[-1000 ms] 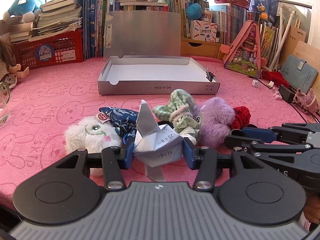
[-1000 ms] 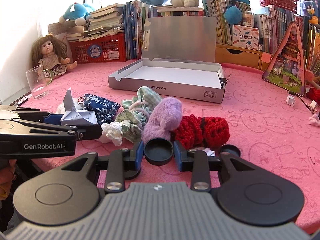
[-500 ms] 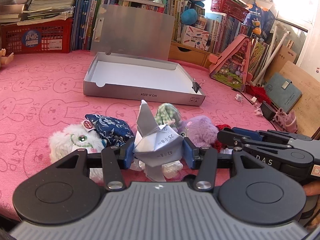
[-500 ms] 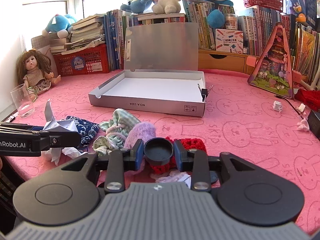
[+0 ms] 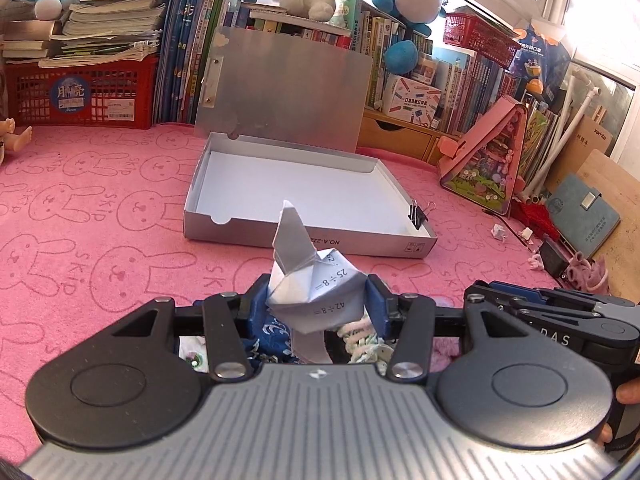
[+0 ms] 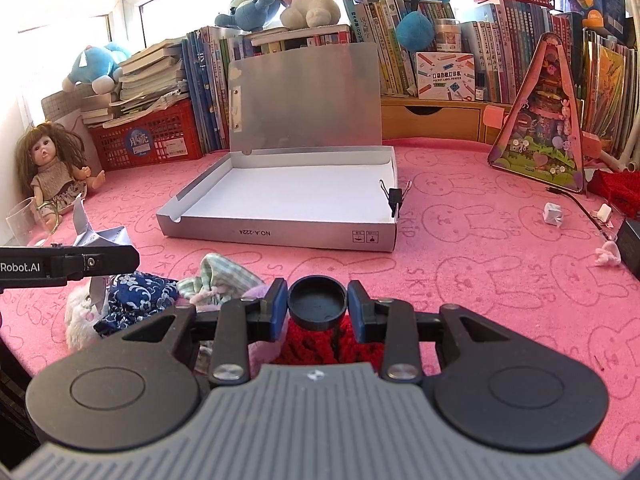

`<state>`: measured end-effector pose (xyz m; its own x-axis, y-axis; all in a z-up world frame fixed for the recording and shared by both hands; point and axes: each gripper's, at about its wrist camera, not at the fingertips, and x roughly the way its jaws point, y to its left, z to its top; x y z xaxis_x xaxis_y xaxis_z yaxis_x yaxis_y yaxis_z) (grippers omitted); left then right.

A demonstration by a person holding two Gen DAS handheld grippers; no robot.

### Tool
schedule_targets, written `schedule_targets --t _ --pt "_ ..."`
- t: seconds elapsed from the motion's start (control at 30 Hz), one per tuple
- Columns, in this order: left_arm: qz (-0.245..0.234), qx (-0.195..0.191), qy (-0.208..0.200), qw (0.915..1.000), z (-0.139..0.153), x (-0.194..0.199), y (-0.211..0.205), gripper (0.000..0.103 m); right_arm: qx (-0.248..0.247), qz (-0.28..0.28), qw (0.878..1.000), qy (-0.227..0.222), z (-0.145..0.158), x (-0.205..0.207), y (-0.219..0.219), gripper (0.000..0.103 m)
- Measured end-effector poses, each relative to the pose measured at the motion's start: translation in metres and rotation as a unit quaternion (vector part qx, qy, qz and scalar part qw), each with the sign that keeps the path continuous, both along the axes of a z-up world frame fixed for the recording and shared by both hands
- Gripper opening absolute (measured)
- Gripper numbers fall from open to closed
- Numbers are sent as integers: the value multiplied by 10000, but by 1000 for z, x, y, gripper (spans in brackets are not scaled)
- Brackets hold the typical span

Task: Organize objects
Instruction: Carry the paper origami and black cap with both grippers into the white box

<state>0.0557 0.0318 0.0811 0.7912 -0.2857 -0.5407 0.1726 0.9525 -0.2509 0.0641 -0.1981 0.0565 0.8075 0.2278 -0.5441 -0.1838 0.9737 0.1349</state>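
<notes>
Left claw [image 5: 316, 304], part open, clamped on paper crane [image 5: 310, 284]; crane's neck upright. Right claw [image 6: 317, 310], near shut, pinching black cap [image 6: 317, 303]. Both loads aloft above toy heap [image 6: 140, 296] on pink bench [image 6: 500, 272]. Open box [image 6: 280, 236] straight ahead of both claws, long side across the approach, lid propped behind; bare floor about equally near either claw. Likely next: carry forward, release inside.

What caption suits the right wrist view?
Right gripper holds a black cap before an open grey box on pink cloth.
</notes>
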Motion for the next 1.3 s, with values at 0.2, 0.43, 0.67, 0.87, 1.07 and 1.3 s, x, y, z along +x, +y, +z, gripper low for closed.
schedule_targets --t 0.2,0.43,0.67,0.87,1.07,1.3 --pt "180 -36 198 9996 7 47 8 55 90 -40 9998 159 10 42 -6 37" --pt "403 45 517 9978 6 115 12 55 413 -100 9972 611 16 111 -13 37" --pt "585 253 958 9934 -15 180 10 55 49 -157 9967 793 5 162 0 38" --pt "659 319 1108 9911 -32 211 6 55 -43 -209 9943 1041 -13 189 10 38" --pt "712 415 1110 9904 -39 226 6 55 -44 -189 9921 1239 -28 202 15 38" --pt "720 550 1184 9888 -51 235 7 56 -114 -179 9905 1361 -37 210 20 39"
